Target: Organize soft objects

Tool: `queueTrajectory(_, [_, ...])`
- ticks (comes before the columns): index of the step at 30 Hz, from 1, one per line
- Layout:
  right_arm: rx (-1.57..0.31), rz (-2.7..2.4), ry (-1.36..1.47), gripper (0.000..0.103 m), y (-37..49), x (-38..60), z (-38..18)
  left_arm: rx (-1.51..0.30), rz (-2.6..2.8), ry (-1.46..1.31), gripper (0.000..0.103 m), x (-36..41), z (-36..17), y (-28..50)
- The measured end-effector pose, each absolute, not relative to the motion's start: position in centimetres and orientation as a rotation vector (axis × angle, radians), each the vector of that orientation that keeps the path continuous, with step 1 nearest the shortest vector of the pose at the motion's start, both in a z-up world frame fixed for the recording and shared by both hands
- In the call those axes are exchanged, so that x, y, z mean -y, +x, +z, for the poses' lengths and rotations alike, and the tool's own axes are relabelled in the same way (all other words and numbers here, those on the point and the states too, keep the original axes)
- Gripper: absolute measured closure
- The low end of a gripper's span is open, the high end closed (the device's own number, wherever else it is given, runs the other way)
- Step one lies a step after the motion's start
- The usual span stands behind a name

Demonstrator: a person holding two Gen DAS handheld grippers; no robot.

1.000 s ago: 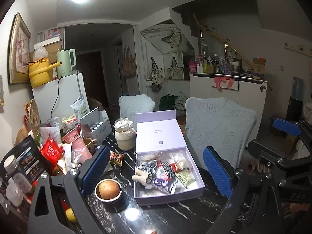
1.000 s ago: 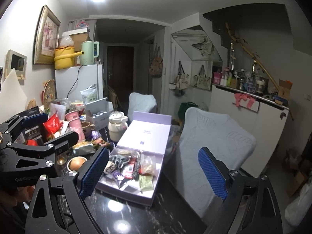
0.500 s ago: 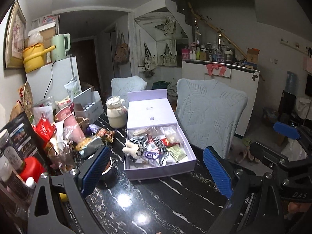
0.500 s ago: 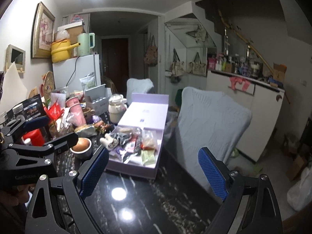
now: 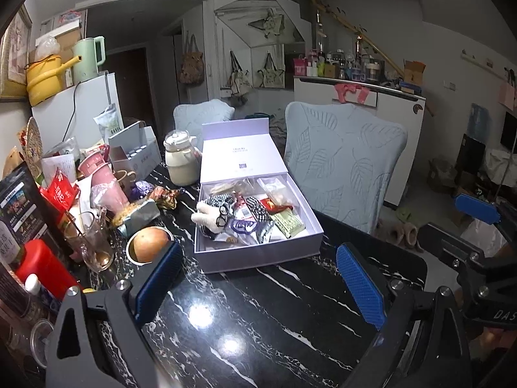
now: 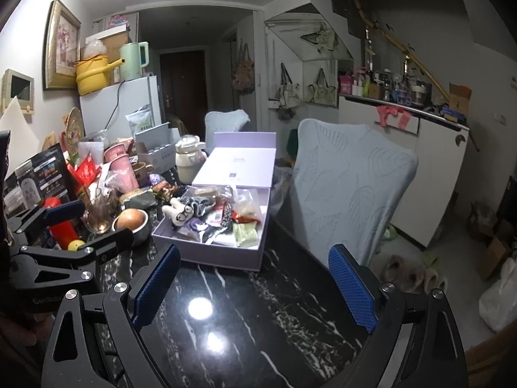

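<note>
- The left gripper (image 5: 258, 286) is holding its blue-padded fingers (image 5: 158, 286) spread wide over the black marbled table (image 5: 258, 323), with nothing between them
- The right gripper (image 6: 255, 284) is likewise keeping its fingers (image 6: 352, 286) released and empty, hovering above bare tabletop near the table's right edge
- A clear glossy strip of table is lying between both pairs of fingers and the lavender box (image 5: 258, 252), giving open room straight ahead
- The box is sitting with its lid (image 5: 240, 158) folded back; inside are lying the soft things: a white plush toy (image 5: 210, 218) wearing glasses at the left wall, black-and-white checked cloth pieces (image 5: 257, 208), and a green packet (image 5: 289, 224) towards the right wall
- To the left, clutter is crowding the box: a bowl holding an orange-brown fruit (image 5: 150, 247), a glass mug (image 5: 90, 242), a red bottle (image 5: 42, 266), and a cream kettle (image 5: 182, 161) behind
- To the right, a pale leaf-patterned chair (image 5: 345, 168) is standing close against the table edge
- The small wrapped items under the plush are overlapping and hard to tell apart
- In the left wrist view the right gripper is partly cut off at the frame edge
</note>
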State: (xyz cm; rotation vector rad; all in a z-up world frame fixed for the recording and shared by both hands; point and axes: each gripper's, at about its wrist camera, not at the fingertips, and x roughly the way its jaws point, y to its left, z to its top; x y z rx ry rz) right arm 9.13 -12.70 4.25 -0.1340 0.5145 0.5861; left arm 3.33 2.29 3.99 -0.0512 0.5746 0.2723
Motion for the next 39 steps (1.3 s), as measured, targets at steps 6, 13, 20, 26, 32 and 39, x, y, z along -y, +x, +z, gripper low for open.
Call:
queueTrajectory(6, [-0.525, 0.576, -0.14, 0.009, 9.12, 12.63, 3.89, -0.587, 0.266, -0.066, 0.005, -2.72, 3.47, 3.51])
queueTrajectory(13, [-0.536, 0.568, -0.139, 0.009, 9.35, 12.53, 3.57, -0.597, 0.252, -0.06, 0.005, -2.59, 3.12, 3.93])
queueTrajectory(20, [-0.538, 0.55, -0.141, 0.009, 9.27, 12.39, 3.49, -0.599, 0.236, -0.074, 0.005, -2.74, 3.01, 3.86])
queueTrajectory(26, [-0.538, 0.541, -0.139, 0.009, 9.23, 12.47, 3.4, -0.601, 0.222, -0.089, 0.005, -2.76, 3.04, 3.71])
queueTrajectory(32, [-0.537, 0.522, -0.132, 0.009, 8.89, 12.58, 3.25, -0.608, 0.221, -0.075, 0.005, -2.6, 2.94, 3.74])
queueTrajectory(39, [-0.532, 0.498, -0.125, 0.009, 8.46, 12.97, 3.22, -0.614, 0.207, -0.073, 0.005, -2.05, 2.91, 3.54])
